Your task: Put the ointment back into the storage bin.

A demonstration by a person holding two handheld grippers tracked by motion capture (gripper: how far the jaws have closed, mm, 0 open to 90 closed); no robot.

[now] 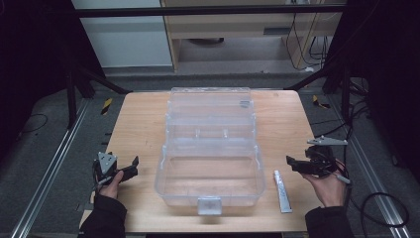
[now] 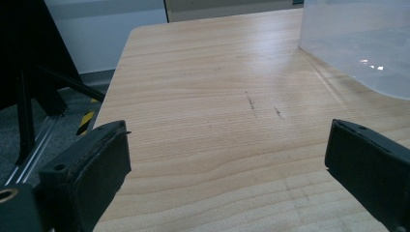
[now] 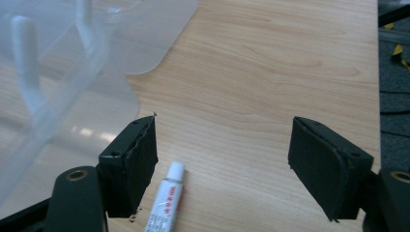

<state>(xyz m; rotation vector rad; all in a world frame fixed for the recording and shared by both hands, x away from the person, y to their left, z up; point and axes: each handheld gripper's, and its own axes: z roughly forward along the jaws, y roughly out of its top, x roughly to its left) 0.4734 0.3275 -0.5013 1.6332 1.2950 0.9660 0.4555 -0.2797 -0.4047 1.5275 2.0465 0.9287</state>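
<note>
Two grippers wait at the near corners of the wooden table (image 1: 138, 124), each held in a hand and each with its jaws spread wide and holding nothing. The right gripper (image 3: 222, 159) is nearest the work: in its own view a small white tube (image 3: 167, 203) lies flat on the wood just beside the inner jaw, cap pointing away, not yet between the pads. From above, the tube (image 1: 282, 191) rests close to the right wall of the clear plastic box (image 1: 210, 168), apart from it, with the right gripper (image 1: 292, 162) just beyond. The left gripper (image 1: 133, 166) hovers at the box's other side, over bare wood. The step in hand looks like the approach to picking up the tube; next the right gripper would need to shift sideways to straddle it, lower, and close. Farther off, the box's lid (image 1: 210, 106) stands open, ready to receive it.
</note>
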